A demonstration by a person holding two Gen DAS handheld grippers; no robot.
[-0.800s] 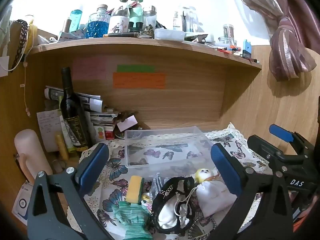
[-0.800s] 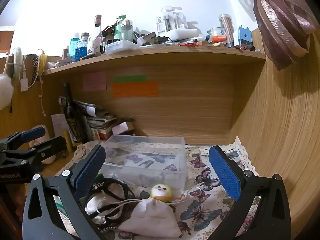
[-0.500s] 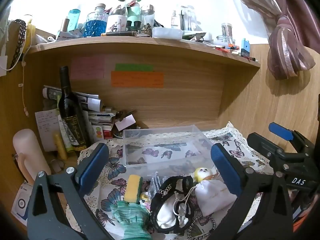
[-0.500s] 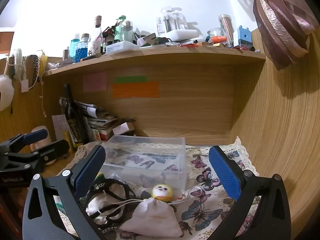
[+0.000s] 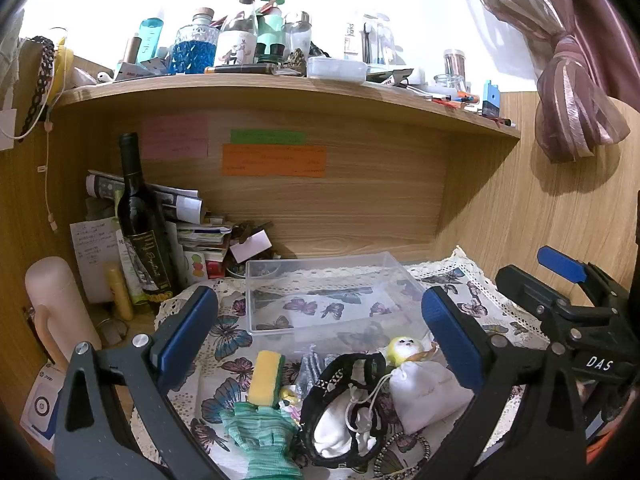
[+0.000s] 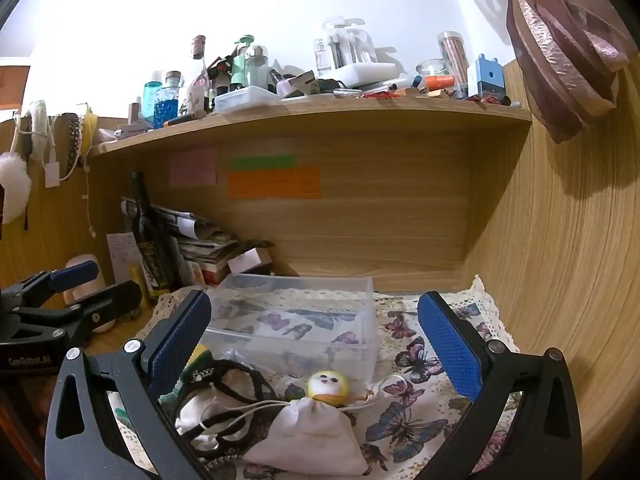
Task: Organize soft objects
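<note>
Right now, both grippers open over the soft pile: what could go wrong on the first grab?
1. The white drawstring pouch has its cord looped through the black lace band; lifting either may drag the other along.
2. The clear plastic bin looks light and sits right behind the pile, so a push could slide it.
3. The wine bottle stands near the left gripper and might tip.

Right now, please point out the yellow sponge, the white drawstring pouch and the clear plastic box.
yellow rectangular sponge (image 5: 265, 378), left wrist view, middle of its yellow face.
white cloth drawstring pouch (image 6: 316, 438), right wrist view, centre of its body.
clear rectangular plastic box (image 6: 294, 344), right wrist view, front wall.
</note>
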